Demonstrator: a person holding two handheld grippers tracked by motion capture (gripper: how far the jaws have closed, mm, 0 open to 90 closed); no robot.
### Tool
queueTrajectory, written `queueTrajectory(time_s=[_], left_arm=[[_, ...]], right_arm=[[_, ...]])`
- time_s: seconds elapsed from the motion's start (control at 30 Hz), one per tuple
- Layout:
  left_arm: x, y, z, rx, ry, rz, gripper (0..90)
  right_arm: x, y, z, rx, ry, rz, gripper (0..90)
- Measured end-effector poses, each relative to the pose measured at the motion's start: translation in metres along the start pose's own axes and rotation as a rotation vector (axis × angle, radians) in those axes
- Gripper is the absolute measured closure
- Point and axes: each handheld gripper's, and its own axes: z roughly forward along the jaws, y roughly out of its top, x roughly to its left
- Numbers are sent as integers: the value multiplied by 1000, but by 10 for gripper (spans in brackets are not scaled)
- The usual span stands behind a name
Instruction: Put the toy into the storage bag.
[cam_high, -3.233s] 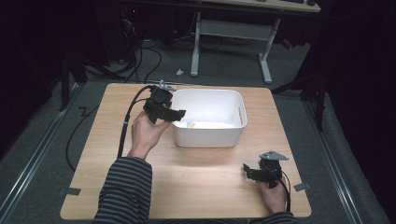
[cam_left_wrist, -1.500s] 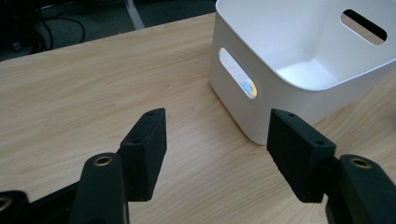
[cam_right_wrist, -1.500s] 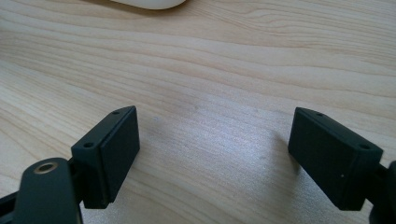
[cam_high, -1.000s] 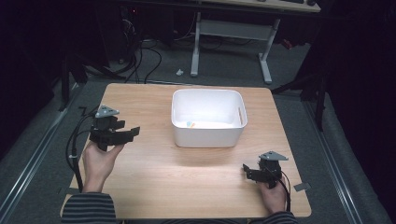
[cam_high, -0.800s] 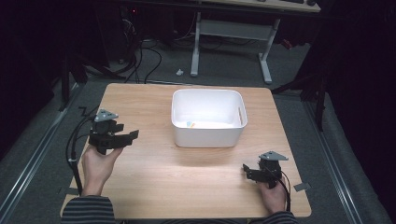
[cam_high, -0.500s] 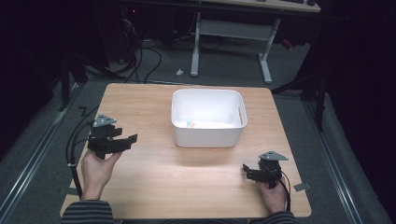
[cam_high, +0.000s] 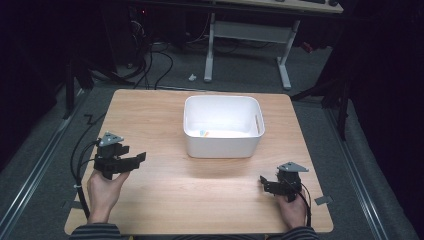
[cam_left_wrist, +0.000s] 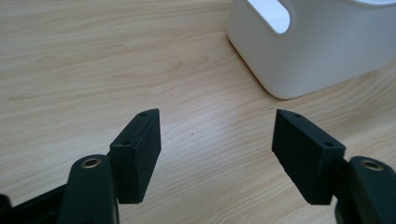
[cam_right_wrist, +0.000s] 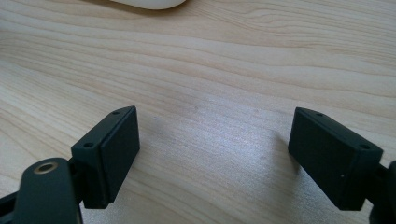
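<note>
Both hands are parked at the near edge of the pale wooden table (cam_high: 165, 115) and neither is carrying anything. The left gripper (cam_high: 134, 159) sits on the left side, jaws pointing toward the middle. In the left gripper view its 2 black jaws stand well apart with bare wood between them, and they've just been opening wider. The right gripper (cam_high: 265, 183) is near the right front corner, low over the table, its jaws spread wide too, nothing between them.

The thing to work with is the white rectangular plastic tub (cam_high: 222, 126) with cut-out handles, which stands toward the back of the table, roughly centred and well apart from both grippers. There's a small pale item with a bit of blue (cam_high: 202, 133) lying on its floor near the front-left corner; too small to say what it is.

My read: this looks like a rest pose after something went into the tub, or a reset before the next reach. To do it well I'd settle both grippers flat and steady, leave the jaws wide, and keep the left cable (cam_high: 75, 165) clear of the tub so nothing snags on the next move.
</note>
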Motion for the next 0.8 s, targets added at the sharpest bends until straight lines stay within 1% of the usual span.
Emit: queueTrajectory(time_s=[0.27,0.3,0.43,0.6,0.67,0.7,0.8], left_arm=[[1,-11,9,15,-9,-16,327],[1,-13,13,20,-11,-18,326],[-1,-18,21,26,-41,-37,325],[-3,-23,30,40,-52,-43,324],[-4,-24,32,39,-51,-45,323],[-5,-27,36,45,-54,-47,323],[-7,-30,40,52,-53,-45,320]], right_arm=[[0,0,0,0,0,0,166],[0,0,0,0,0,0,165],[0,0,0,0,0,0,165],[0,0,0,0,0,0,165],[0,0,0,0,0,0,166],[0,0,0,0,0,0,166],[0,0,0,0,0,0,166]])
